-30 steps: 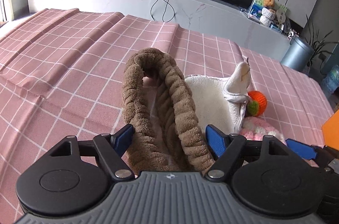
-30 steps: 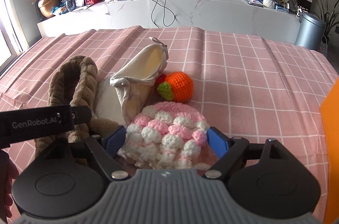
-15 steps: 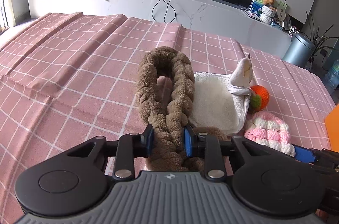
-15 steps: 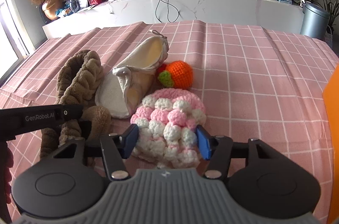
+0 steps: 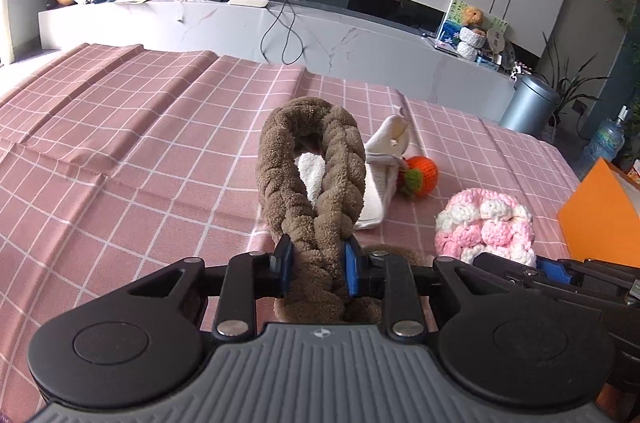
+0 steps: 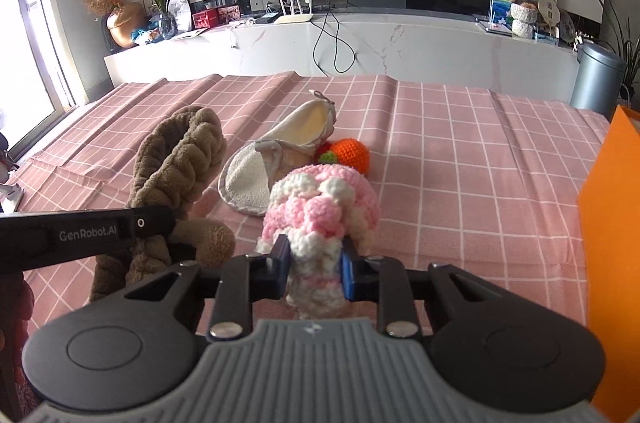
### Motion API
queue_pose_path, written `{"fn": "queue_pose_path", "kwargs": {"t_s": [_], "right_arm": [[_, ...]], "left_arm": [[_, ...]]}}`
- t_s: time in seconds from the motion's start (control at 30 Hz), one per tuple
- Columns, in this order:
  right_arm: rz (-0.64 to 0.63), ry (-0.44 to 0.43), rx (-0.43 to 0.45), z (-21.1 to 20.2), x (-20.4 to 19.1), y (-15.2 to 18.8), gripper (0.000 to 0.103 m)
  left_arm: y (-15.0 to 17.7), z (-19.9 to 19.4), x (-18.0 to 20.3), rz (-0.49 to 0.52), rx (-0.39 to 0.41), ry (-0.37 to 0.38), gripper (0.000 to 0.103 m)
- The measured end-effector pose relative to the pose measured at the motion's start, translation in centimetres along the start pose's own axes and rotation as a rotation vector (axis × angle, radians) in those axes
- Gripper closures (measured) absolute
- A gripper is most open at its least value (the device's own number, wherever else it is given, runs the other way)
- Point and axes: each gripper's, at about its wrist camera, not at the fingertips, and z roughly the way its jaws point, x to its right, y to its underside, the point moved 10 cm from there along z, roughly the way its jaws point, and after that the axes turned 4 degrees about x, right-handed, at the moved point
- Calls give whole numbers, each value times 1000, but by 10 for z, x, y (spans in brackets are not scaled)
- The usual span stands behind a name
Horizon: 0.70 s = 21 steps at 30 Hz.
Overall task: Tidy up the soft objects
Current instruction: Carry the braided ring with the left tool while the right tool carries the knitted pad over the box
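1. The brown braided band (image 5: 316,179) sits low in the middle of the left picture, pinched in the left claw (image 5: 318,269), which has just squeezed in on it
2. The pink and white knit hat (image 6: 320,207) is low in the middle of the right picture; the right claw (image 6: 314,273) has just closed tight on its edge
3. I think both should go up slowly, so nothing slips or drags the white slipper (image 6: 276,159) and orange knit ball (image 6: 350,153) behind
4. The orange box (image 6: 612,223) at the right edge is cut off, so I cannot see inside
5. The band's near end hides under the claw
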Motion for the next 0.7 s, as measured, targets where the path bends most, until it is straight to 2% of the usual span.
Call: {"fn": "queue_pose_path", "kwargs": {"t_s": [0.17,0.33,0.7], "right_arm": [[-43,16,65,-42,9,-11,79],[-55,48,93,-79,28,-10,79],[-12,145,200,-164,84,-14,79]], "left_arm": [[-2,-23,16,11,34,23,74],[-1,-41,38,23,43,64,74],[-14,-79,118,111,101,207,74]]}}
